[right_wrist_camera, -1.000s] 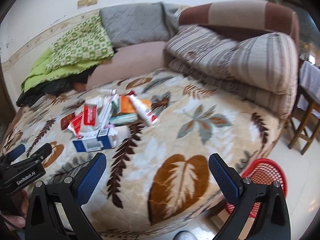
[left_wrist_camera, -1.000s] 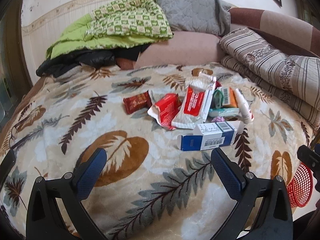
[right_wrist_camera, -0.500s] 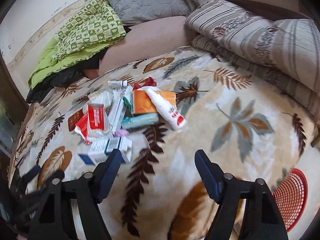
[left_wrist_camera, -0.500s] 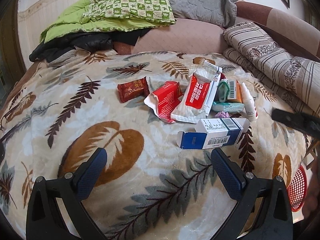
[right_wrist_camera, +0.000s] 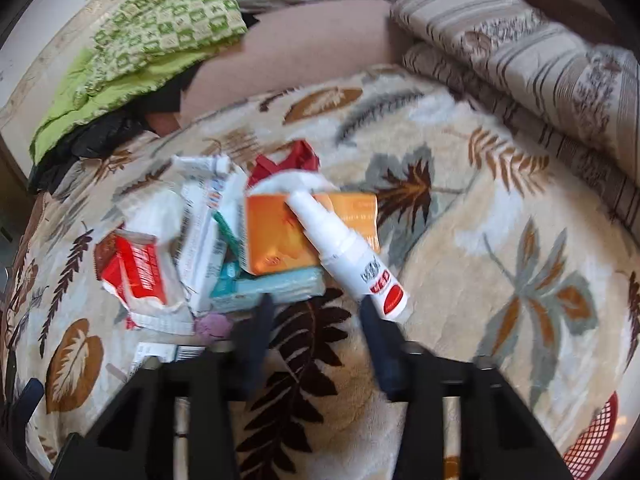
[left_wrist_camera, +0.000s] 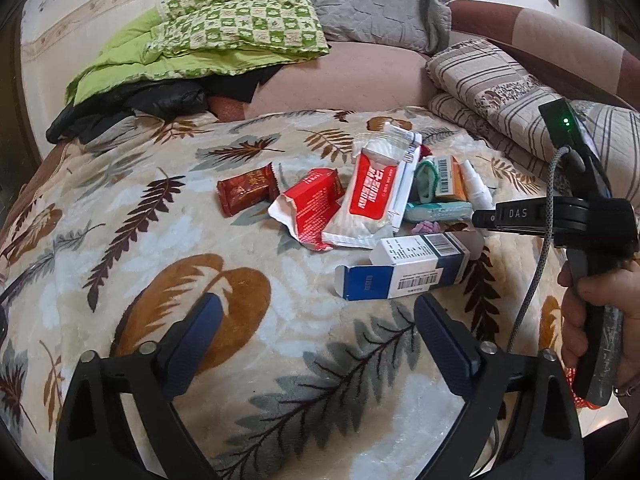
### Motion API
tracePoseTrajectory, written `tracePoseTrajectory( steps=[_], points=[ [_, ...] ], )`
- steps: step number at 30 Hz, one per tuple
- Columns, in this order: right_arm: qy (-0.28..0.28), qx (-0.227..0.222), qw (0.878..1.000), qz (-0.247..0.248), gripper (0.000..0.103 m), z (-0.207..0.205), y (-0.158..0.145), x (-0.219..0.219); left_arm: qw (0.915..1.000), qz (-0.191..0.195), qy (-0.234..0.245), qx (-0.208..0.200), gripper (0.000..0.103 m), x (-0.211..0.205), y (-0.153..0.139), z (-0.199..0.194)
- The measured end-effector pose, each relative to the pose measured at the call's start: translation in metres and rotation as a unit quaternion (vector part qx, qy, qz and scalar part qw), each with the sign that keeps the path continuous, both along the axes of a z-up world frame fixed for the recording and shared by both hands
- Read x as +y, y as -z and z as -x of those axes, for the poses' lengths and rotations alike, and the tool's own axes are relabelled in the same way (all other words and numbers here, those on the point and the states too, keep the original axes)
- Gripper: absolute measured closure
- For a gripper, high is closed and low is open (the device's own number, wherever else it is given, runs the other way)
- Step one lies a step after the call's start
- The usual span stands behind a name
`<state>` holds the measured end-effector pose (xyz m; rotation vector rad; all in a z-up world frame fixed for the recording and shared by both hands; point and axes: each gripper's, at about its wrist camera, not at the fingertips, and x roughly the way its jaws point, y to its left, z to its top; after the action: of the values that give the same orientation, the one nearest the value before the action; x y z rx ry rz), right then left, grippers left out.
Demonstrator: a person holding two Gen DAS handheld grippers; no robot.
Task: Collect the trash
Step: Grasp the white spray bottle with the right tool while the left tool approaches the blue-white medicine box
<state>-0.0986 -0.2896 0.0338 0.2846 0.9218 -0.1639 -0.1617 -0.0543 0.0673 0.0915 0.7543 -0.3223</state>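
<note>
A pile of trash lies on the leaf-patterned blanket [left_wrist_camera: 132, 248]: a blue-and-white box [left_wrist_camera: 404, 272], red wrappers [left_wrist_camera: 312, 208], a white-and-red packet [left_wrist_camera: 376, 196], a dark red candy wrapper [left_wrist_camera: 248, 190], an orange box [right_wrist_camera: 288, 232], a teal packet [right_wrist_camera: 268, 288] and a white spray bottle [right_wrist_camera: 344, 248]. My left gripper [left_wrist_camera: 316, 336] is open and empty, just short of the blue-and-white box. My right gripper [right_wrist_camera: 316, 320] is open and empty, its tips just short of the bottle's base and the teal packet. It also shows at the right of the left wrist view [left_wrist_camera: 576, 216].
A red mesh basket [right_wrist_camera: 592, 444] stands on the floor past the bed's right edge. Folded striped bedding [right_wrist_camera: 520, 48] lies at the right. A green quilt [left_wrist_camera: 224, 36] and a grey pillow [left_wrist_camera: 372, 0] lie at the back.
My right gripper has moved forward and left up to the trash pile, and its jaws have narrowed. My left gripper has moved slightly closer to the blue-and-white box.
</note>
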Motion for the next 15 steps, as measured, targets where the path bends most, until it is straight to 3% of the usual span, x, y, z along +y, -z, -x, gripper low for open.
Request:
tracePoseTrajectory(
  steps=[2, 7, 11, 13, 15],
  points=[
    [-0.004, 0.005, 1.0, -0.017, 0.091, 0.0, 0.006, -0.002, 1.0, -0.001, 0.004, 0.002, 0.014, -0.001, 0.001, 0.0],
    [-0.003, -0.015, 0.999, -0.039, 0.1, 0.01, 0.001, -0.004, 0.9998, -0.006, 0.017, 0.003, 0.023, -0.007, 0.002, 0.0],
    [0.0, -0.04, 0.998, -0.046, 0.102, 0.022, -0.01, -0.005, 0.9995, -0.014, 0.028, 0.004, 0.035, -0.014, 0.003, -0.002],
    [0.004, -0.05, 0.997, -0.051, 0.102, 0.027, -0.014, -0.007, 0.999, -0.017, 0.04, 0.007, 0.05, -0.019, 0.004, -0.004],
    [0.01, -0.062, 0.997, -0.051, 0.102, 0.035, -0.019, -0.01, 0.9985, -0.022, 0.05, 0.009, 0.051, -0.024, 0.005, -0.005]
  ],
)
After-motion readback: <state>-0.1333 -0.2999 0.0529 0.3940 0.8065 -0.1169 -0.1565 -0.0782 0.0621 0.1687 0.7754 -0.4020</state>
